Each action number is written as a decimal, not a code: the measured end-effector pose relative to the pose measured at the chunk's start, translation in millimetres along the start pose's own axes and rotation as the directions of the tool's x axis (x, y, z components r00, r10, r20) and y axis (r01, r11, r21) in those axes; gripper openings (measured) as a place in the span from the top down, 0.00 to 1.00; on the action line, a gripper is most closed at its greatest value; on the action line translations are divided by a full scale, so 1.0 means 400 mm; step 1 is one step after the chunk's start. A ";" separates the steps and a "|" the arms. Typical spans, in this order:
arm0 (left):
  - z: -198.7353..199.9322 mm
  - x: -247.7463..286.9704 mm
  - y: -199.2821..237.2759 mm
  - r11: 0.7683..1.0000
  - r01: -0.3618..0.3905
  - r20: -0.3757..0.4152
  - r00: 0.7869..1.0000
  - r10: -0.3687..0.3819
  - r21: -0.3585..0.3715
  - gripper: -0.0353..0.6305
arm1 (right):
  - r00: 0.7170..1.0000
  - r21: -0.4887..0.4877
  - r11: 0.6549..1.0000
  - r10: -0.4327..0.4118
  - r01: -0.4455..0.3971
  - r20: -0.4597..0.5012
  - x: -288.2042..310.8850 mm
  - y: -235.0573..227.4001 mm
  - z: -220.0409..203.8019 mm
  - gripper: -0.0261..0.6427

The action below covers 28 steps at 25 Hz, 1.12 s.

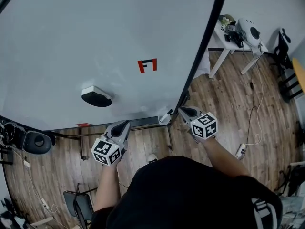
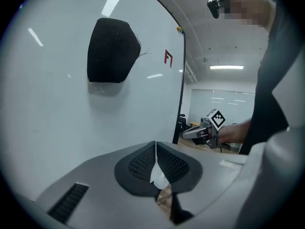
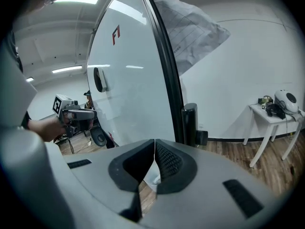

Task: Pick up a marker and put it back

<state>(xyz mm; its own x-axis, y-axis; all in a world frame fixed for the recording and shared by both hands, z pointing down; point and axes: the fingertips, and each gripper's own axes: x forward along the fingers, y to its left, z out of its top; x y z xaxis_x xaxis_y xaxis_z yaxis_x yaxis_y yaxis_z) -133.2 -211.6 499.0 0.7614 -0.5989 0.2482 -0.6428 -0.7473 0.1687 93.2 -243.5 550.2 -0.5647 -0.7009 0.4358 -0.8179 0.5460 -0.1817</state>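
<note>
The whiteboard (image 1: 71, 42) is being looked down on from above, standing on a wooden floor (image 1: 228, 109). A white table (image 1: 236, 44), loaded with small gear, is being shown well off to the right. A dark tray (image 1: 138, 123) is being carried along the board's lower edge. A black eraser (image 1: 96, 97) is being held on the board face, left of and below a red-and-black mark (image 1: 147, 65). The left gripper (image 1: 125, 123) is being held just below the tray, its jaws being pressed together on nothing. The right gripper (image 1: 181, 110) is being held beside the tray's right end, likewise clenched and empty. What is probably the marker (image 1: 166, 115), a small pale stick, is being left lying at that end, just left of the right gripper's tips.
</note>
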 end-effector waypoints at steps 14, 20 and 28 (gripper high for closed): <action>-0.046 0.011 0.050 0.999 0.025 -0.057 0.998 -0.026 -0.021 0.92 | 0.994 0.073 0.997 -0.004 0.012 -0.106 0.116 -0.033 -0.137 0.88; -0.064 0.015 0.068 0.999 0.025 -0.071 0.997 -0.028 -0.034 0.92 | 0.986 0.096 0.995 -0.007 0.023 -0.167 0.159 -0.044 -0.200 0.86; -0.094 0.014 0.077 0.998 0.022 -0.090 0.996 -0.027 -0.054 0.92 | 0.973 0.166 0.985 -0.011 0.050 -0.231 0.194 -0.070 -0.277 0.82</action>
<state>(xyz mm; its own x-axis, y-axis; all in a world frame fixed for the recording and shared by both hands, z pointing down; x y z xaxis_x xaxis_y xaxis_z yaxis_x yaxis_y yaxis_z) -152.2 -227.1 541.5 0.7679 -0.5500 0.3284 -0.6291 -0.7440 0.2251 84.7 -262.3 687.0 -0.5150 -0.5817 0.6296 -0.8522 0.4264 -0.3031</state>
